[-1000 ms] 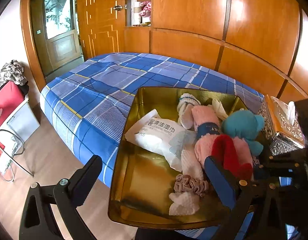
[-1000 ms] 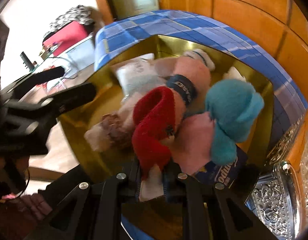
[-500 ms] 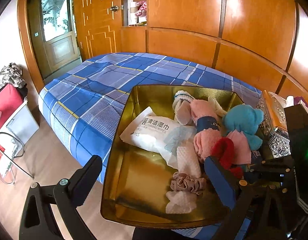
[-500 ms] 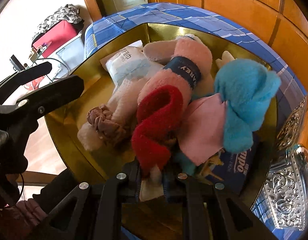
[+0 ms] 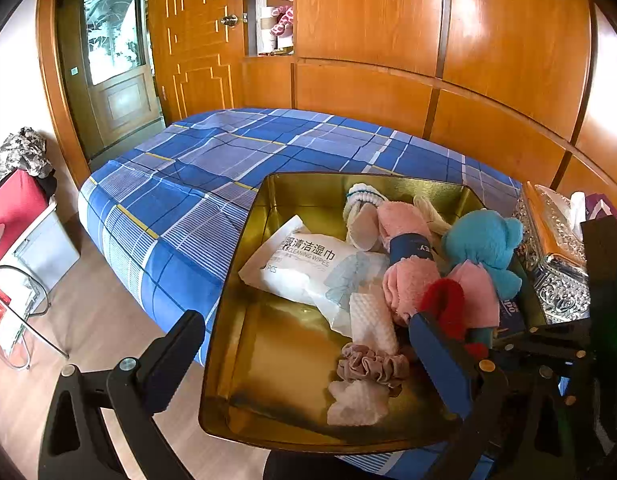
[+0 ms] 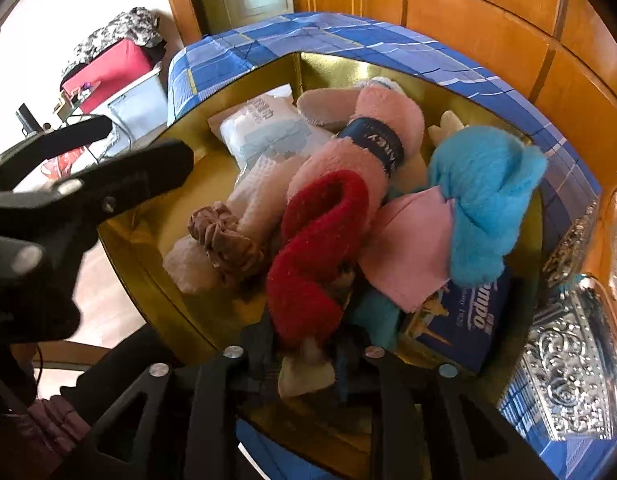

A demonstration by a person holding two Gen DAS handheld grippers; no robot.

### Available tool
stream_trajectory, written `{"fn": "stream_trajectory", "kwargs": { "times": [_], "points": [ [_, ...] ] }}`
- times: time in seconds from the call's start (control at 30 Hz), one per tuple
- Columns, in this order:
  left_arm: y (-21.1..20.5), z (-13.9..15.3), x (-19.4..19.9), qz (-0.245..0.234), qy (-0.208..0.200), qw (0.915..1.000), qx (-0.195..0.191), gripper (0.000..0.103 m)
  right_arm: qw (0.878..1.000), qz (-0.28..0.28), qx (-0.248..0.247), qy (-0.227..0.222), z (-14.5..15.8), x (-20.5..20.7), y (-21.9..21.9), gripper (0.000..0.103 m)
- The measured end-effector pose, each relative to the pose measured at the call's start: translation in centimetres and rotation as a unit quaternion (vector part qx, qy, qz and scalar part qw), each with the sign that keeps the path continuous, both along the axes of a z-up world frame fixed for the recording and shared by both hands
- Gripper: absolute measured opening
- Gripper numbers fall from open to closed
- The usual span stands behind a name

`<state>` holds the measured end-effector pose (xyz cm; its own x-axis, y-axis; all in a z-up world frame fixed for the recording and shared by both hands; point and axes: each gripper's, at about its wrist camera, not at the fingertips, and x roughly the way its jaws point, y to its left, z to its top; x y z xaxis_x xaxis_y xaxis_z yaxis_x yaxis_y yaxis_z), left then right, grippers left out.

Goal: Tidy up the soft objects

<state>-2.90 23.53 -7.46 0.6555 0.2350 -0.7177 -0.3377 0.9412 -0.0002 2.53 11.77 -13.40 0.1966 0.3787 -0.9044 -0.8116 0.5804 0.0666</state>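
A gold tray [image 5: 244,320] on the blue plaid bed holds soft things: a wipes pack [image 5: 304,264], a pink rolled towel [image 5: 404,248], a turquoise plush [image 5: 484,244], a pink cloth [image 5: 476,292], a scrunchie [image 5: 368,364] and white cloths [image 5: 372,316]. My right gripper [image 6: 308,360] is shut on a red sock [image 6: 320,248], whose body lies on the pile at the tray's near right. The red sock also shows in the left wrist view [image 5: 444,304]. My left gripper [image 5: 308,356] is open and empty over the tray's near edge.
A silver embossed tissue box [image 5: 556,264] stands right of the tray. A blue tissue pack [image 6: 464,320] lies under the plush. Wooden wall panels rise behind the bed [image 5: 212,160]. A red case [image 5: 12,208] and a wire rack stand on the floor at left.
My right gripper has drawn back toward the tray's near edge and lowered, with the red sock still held. The left gripper has shifted slightly back and up.
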Motion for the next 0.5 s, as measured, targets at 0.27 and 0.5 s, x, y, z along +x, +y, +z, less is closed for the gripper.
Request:
{"fn": "stream_trajectory", "kwargs": {
  "times": [0.27,0.5],
  "points": [
    [0.2,0.2,-0.1,0.004,-0.002,1.0,-0.001,0.103,0.998,-0.029,0.049,-0.026,2.8,1.0,-1.0,0.04],
    [0.0,0.4,-0.2,0.002,-0.005,1.0,-0.001,0.103,0.996,-0.066,0.044,-0.035,1.5,3.4,0.0,0.035]
  ]
}}
